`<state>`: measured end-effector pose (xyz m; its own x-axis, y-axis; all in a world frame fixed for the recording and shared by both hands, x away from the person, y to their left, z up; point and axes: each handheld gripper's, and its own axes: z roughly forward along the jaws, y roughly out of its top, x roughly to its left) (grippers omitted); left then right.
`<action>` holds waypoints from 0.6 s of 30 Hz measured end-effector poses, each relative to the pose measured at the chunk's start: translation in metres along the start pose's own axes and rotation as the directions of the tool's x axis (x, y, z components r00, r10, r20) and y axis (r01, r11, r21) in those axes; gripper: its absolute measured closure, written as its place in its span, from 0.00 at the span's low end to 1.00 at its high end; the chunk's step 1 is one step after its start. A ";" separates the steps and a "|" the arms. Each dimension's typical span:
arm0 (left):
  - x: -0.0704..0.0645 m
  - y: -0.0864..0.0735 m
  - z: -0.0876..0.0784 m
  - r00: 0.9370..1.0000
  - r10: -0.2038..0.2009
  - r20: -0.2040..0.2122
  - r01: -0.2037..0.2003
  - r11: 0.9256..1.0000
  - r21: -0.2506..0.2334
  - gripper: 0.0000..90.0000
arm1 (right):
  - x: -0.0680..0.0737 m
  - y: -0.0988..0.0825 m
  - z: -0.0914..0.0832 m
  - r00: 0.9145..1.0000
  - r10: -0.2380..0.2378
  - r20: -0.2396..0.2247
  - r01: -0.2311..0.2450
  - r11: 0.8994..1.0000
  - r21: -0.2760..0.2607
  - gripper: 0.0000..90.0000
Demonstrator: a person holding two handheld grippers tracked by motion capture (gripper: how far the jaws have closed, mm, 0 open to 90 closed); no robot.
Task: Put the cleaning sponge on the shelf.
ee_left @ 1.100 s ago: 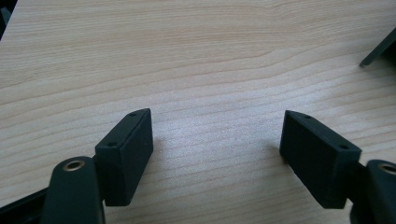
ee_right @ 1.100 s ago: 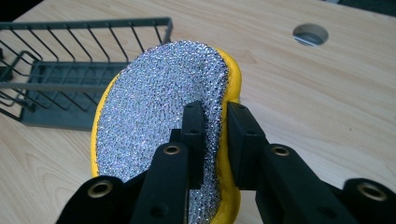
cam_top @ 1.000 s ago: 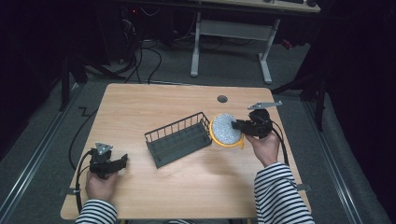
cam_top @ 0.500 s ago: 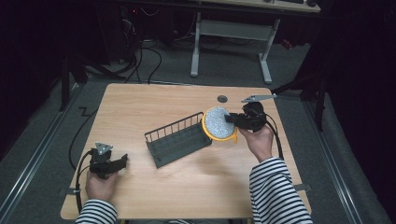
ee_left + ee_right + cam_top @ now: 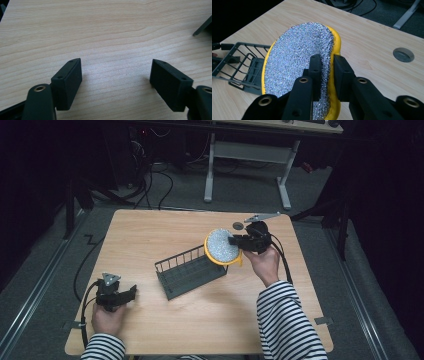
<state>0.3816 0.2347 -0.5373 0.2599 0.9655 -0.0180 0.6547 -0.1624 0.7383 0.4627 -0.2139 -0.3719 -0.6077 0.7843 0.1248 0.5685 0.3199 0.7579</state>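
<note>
1. Right gripper: clamped shut on one edge of the round yellow scouring sponge, carried above the table toward its far right corner, just over the right end of the wire basket. Seen in the right gripper view as a narrow bite near the rim of the sponge, with most of the disc hanging free beyond the jaws. Likely to pivot or slide out on a quick swing, since soft foam yields under the pads.
2. Left gripper: resting near the front left corner with jaws apart and nothing between them, well away from the basket. Of no help in steadying the basket if knocked.
3. Table: smooth wood, so little to stop a light basket skidding under a sideways nudge.
4. Wire basket: lying askew mid-table, tall rim nearest the sponge. Easy to catch that rim with the disc on the way down, tipping or pushing the basket.
5. Sponge: standing on edge, silver mesh face turned toward the basket. Liable to snag mesh on a wire, or to land across the rim instead of inside if let go too high.
6. Cable hole: near the far edge, just beyond the gripper. Small risk: a dropped sponge rolling toward it or off the far edge.
</note>
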 end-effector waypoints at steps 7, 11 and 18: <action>0.000 0.000 0.000 1.000 0.001 0.001 -0.001 1.000 0.000 0.29 | 0.008 0.012 0.016 1.000 -0.013 0.006 0.013 1.000 0.012 0.87; 0.000 0.000 0.000 1.000 0.001 0.001 -0.001 1.000 -0.001 0.29 | 0.011 0.016 0.025 1.000 -0.016 0.004 0.016 1.000 0.026 0.86; 0.000 0.000 0.000 1.000 0.003 0.003 -0.003 1.000 0.000 0.29 | 0.014 0.017 0.044 0.999 -0.034 0.003 0.033 0.998 0.054 0.86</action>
<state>0.3819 0.2344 -0.5374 0.2636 0.9645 -0.0179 0.6539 -0.1650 0.7384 0.4885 -0.1738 -0.3857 -0.6245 0.7749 0.0971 0.5772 0.3742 0.7258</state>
